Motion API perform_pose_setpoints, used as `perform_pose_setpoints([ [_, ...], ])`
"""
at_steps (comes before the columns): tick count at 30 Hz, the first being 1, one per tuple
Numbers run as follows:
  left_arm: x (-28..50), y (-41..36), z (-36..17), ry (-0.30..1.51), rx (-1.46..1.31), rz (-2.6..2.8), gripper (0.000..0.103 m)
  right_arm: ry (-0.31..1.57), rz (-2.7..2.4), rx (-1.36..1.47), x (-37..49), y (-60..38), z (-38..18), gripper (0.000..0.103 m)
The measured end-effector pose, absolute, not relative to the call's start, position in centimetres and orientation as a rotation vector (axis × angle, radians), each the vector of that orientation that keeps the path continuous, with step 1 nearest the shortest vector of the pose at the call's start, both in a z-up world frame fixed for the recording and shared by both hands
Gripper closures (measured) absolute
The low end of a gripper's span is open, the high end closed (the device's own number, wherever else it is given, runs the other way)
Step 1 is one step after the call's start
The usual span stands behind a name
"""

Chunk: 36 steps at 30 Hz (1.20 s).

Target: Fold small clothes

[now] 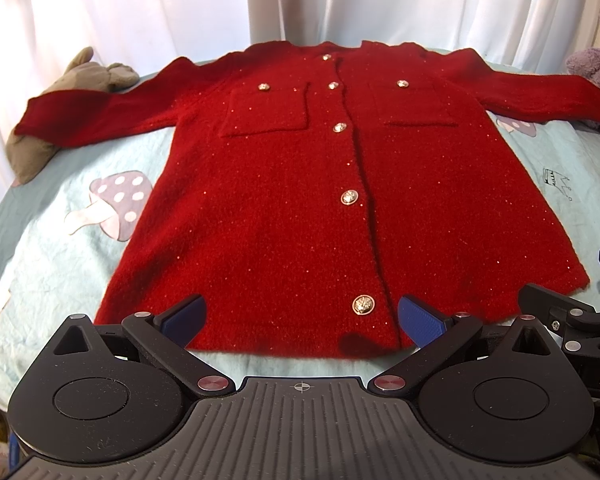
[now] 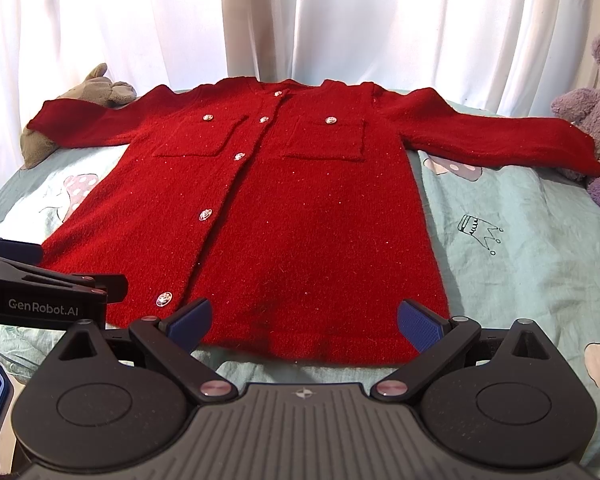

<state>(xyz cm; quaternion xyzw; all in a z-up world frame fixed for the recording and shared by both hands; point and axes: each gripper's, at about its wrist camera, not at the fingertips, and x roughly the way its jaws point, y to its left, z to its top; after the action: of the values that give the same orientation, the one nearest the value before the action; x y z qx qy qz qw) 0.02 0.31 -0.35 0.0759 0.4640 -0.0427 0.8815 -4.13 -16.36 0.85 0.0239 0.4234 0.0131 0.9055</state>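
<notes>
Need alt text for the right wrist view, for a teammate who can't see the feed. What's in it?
A red buttoned cardigan lies flat and unfolded, sleeves spread, on a pale green bedsheet. The open right gripper hovers at its hem, with the left gripper at the frame's left edge. A purple teddy bear sits far right, white curtains behind.

cardigan flat on bedsheet; sleeves spread onto plush toys left, right.

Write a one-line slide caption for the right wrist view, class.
Open right gripper poised at the hem of a red cardigan spread flat, buttoned, sleeves out, on a mushroom-print sheet.
</notes>
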Motion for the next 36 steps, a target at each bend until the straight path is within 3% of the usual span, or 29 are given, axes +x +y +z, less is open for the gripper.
perform_pose_setpoints([
  [36,0.83,0.15,-0.59,0.987,0.158,-0.109,0.0,0.874,0.027,0.061,-3.91,-16.76,0.66,0.004],
])
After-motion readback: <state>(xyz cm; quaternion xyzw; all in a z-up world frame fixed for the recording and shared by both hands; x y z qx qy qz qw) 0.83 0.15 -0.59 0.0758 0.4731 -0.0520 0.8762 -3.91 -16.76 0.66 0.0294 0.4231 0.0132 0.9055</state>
